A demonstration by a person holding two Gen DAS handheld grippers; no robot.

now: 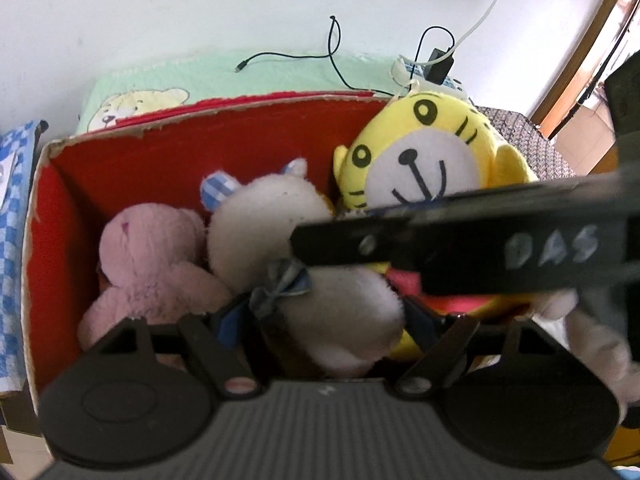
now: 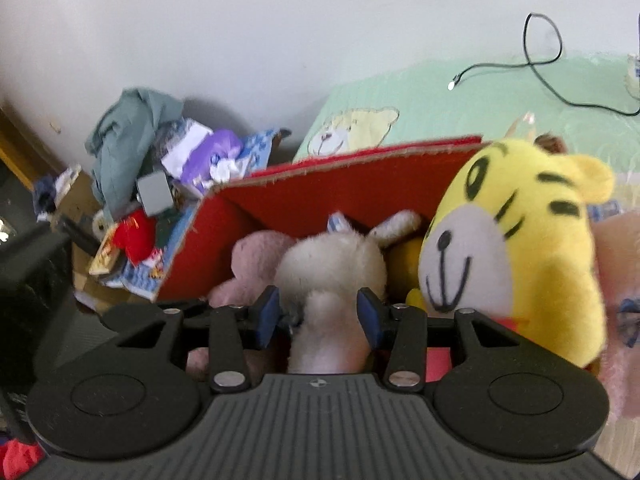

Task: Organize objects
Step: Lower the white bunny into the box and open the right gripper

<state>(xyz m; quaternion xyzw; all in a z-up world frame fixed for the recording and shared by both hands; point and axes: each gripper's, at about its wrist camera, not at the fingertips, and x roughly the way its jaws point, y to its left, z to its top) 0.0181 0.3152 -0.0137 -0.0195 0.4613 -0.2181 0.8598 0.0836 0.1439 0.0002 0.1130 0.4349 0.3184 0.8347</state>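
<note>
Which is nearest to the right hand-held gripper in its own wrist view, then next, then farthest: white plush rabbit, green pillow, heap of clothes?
1. White plush rabbit: between the right hand-held gripper's fingers, centre.
2. Heap of clothes: far left, beyond the red box.
3. Green pillow: behind the box, upper right. Second and third are close.

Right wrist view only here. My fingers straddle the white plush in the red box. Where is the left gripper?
Observer: The left gripper also straddles the white plush, lower on its body. Whether it grips, I cannot tell.
Operator: Is the plush wearing anything near my fingers?
Observer: A blue-grey bow sits at its neck, close to the tip of your right gripper.
Operator: Anything behind the box?
Observer: A black charger on a power strip, beyond the red box.
</note>
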